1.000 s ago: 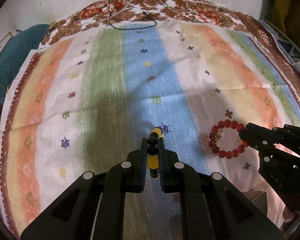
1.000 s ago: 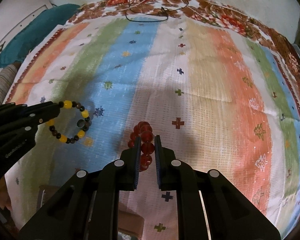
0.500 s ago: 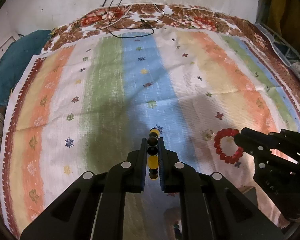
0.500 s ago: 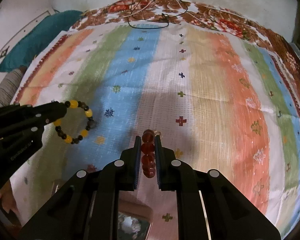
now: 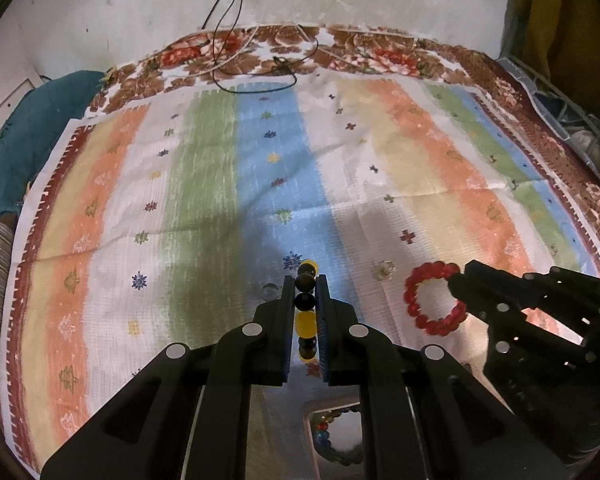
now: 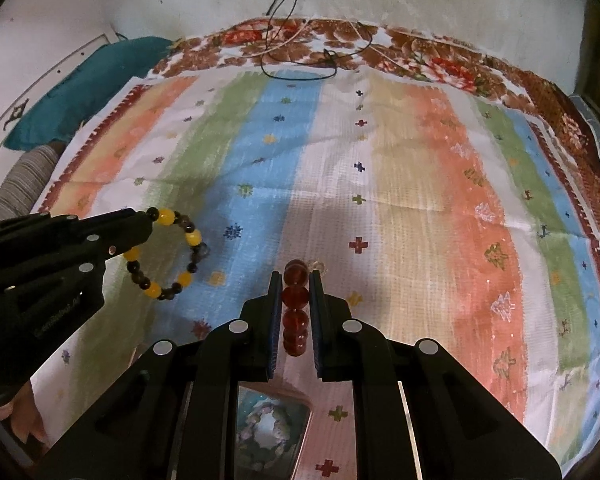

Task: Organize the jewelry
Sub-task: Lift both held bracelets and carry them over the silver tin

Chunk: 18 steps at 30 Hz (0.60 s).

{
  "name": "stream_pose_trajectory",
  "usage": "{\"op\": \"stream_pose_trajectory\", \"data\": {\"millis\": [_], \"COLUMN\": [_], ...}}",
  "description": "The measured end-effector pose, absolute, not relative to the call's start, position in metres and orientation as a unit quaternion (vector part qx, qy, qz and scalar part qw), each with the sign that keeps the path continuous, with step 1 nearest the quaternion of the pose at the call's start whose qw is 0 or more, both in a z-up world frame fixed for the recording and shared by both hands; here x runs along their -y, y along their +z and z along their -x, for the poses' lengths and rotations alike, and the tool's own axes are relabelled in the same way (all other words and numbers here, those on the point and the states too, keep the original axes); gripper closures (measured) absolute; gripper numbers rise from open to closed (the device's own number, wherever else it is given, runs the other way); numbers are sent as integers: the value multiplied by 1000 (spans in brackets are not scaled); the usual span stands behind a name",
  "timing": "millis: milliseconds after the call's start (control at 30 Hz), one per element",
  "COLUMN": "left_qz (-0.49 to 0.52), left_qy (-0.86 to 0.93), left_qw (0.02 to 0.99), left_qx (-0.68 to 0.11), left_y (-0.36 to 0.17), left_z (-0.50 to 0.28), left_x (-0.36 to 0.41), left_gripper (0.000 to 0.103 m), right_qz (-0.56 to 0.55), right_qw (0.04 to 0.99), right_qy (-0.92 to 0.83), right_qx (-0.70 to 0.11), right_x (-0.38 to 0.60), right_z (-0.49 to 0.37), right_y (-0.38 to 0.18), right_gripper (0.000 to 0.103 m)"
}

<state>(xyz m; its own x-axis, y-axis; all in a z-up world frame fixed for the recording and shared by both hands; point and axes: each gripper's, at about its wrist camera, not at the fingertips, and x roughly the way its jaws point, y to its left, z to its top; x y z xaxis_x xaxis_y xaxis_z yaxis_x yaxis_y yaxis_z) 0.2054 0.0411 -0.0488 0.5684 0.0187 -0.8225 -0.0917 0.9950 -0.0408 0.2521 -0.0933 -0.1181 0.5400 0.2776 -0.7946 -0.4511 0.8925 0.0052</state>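
Both grippers have drawn back toward us and risen since a second ago, so the striped cloth (image 5: 204, 184) sits further off and a box (image 5: 340, 436) has slid into view beneath each wrist.

We hold the left gripper (image 5: 305, 284) clamped on the yellow-and-dark bead bracelet (image 5: 306, 312), and the right gripper (image 6: 296, 280) clamped on the red bead bracelet (image 6: 295, 308); each pair of tongs is closed onto its beads. From the right wrist the yellow-and-dark bracelet (image 6: 168, 256) hangs at about nine o'clock, its ring face-on to us and clear of the cloth. From the left wrist the red bracelet (image 5: 434, 298) shows at about three o'clock, likewise a full open circle. In its own camera each ring is edge-on, its long axis running from six to twelve o'clock along the fingers.

We judge the task partway: both bracelets are lifted, neither is put away. The box at six o'clock, below the tongs, already seems to hold beaded pieces, though we cannot tell which. Two small clear beads (image 5: 384, 270) lie loose on the cloth, one near eleven o'clock of the red ring and one just left of the left gripper's tips; they are probably left to gather.
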Motion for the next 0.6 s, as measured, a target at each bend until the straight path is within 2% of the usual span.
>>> {"op": "stream_pose_trajectory", "data": {"millis": [600], "left_qz": [49], "left_qy": [10], "left_qw": [902], "left_qx": [-429], "left_y": [-17], "left_z": [-169], "left_x": [-27], "left_gripper": [93], "right_qz": [90], "right_qw": [897], "right_qy": [208], "right_qx": [-381], "right_x": [104], "right_z": [-216], "right_y": [-90], "right_gripper": [89]}}
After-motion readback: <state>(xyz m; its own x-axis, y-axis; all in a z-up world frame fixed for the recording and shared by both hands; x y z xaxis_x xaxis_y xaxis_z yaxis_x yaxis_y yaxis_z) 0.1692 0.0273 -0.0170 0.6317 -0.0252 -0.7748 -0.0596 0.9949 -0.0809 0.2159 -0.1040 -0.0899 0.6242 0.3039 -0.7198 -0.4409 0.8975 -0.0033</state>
